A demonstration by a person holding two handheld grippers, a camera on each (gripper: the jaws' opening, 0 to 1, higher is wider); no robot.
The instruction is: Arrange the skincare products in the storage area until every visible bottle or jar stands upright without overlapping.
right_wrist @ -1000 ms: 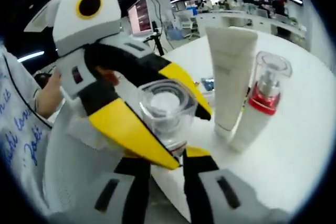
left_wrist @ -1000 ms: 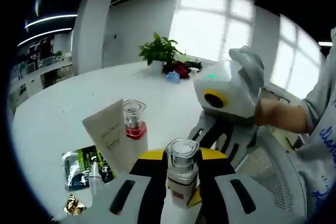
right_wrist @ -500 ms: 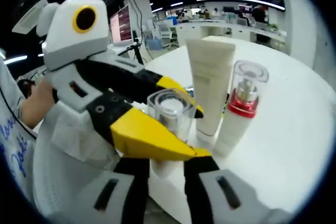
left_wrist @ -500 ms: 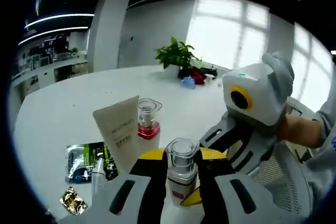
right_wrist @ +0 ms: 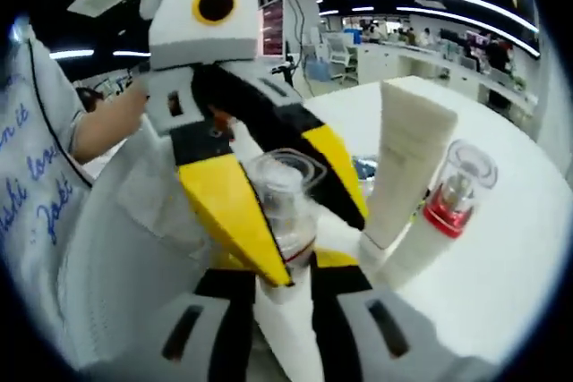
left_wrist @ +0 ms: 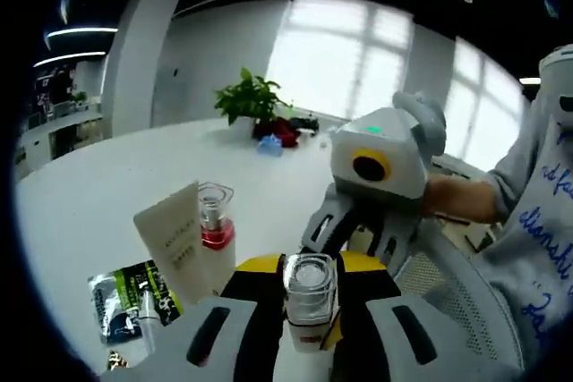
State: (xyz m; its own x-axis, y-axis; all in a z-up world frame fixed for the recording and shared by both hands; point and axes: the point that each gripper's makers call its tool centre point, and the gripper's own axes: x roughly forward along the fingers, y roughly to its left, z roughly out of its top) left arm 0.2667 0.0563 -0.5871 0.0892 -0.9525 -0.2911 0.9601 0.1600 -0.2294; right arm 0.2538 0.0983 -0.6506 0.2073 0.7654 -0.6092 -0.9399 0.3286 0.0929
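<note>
**Inspector A:** Is the grip being confirmed?

**Inspector B:** The clear-capped pump bottle is being clamped between the yellow-tipped jaws of the left gripper. In the right gripper view the same bottle is being held by that left gripper, while the right gripper is being closed around the bottle's white lower body. Both are being judged as gripping it.

**Inspector A:** What is being recorded as changed?

**Inspector B:** Against half a second ago, the bottle is being seen more from above in the left gripper view, so it is being tilted or lifted. It is probably being handed over or reoriented, not yet set down.

**Inspector A:** And the surroundings?

**Inspector B:** The cream tube and the red-collared bottle are being kept upright, just beside each other on the white table. A sachet is lying flat nearby. A potted plant is standing well apart.
</note>
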